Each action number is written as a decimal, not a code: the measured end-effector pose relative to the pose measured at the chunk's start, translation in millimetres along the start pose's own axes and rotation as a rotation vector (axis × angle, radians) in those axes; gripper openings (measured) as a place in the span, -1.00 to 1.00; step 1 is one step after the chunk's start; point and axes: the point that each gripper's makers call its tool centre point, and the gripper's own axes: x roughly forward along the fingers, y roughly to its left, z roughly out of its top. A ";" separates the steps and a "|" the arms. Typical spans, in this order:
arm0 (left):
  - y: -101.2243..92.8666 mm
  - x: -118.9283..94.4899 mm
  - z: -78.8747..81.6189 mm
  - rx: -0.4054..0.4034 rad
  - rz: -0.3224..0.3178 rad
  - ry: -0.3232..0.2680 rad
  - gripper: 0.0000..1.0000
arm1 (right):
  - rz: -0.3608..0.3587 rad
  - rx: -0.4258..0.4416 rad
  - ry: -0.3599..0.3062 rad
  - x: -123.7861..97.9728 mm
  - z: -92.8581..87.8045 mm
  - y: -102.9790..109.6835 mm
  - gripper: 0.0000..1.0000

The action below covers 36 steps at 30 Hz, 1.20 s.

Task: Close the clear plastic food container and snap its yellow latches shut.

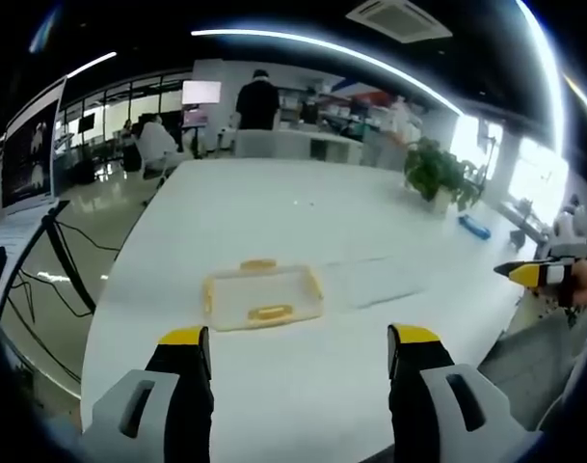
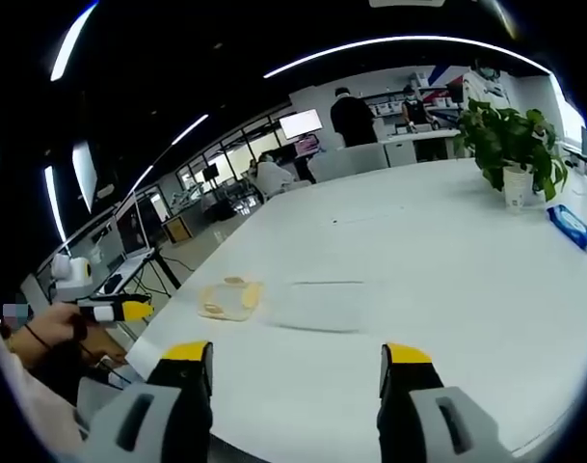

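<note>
The clear plastic container (image 1: 262, 294) lies flat on the white table (image 1: 274, 203), with yellow latches on its near and far sides. A faint clear panel (image 1: 380, 282) lies on the table right beside it; whether the two touch is unclear. My left gripper (image 1: 299, 338) is open, short of the container and above the table's near part. A hand holds my right gripper (image 1: 542, 273) at the table's right edge. In the right gripper view the container (image 2: 230, 297) and clear panel (image 2: 317, 305) sit ahead to the left of my open right gripper (image 2: 298, 352). The left gripper (image 2: 115, 310) is hand-held at far left.
A potted plant (image 1: 438, 174) and a blue packet (image 1: 474, 227) stand at the table's far right, also seen as plant (image 2: 510, 145) and packet (image 2: 568, 227). People and chairs are beyond the far end. A screen on a stand (image 1: 33, 154) is left of the table.
</note>
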 end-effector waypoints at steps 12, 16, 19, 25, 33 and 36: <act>9.4 11.7 17.9 0.029 0.014 -0.019 0.42 | 0.044 -0.027 -0.023 26.9 25.2 15.8 0.37; 13.2 18.1 17.5 0.040 0.013 -0.008 0.40 | 0.065 -0.037 -0.034 39.7 37.1 22.3 0.37; 15.7 23.3 16.5 0.039 0.010 -0.002 0.39 | 0.075 -0.044 -0.031 46.8 40.7 25.3 0.36; 23.4 33.8 19.0 0.045 0.014 0.007 0.34 | 0.084 -0.057 -0.027 61.9 45.5 29.5 0.30; 34.1 51.1 24.8 0.092 0.021 0.025 0.31 | 0.146 -0.056 -0.011 87.7 53.1 48.7 0.29; 37.6 55.2 25.4 0.077 0.022 0.029 0.29 | 0.166 -0.064 -0.016 96.6 57.8 57.0 0.29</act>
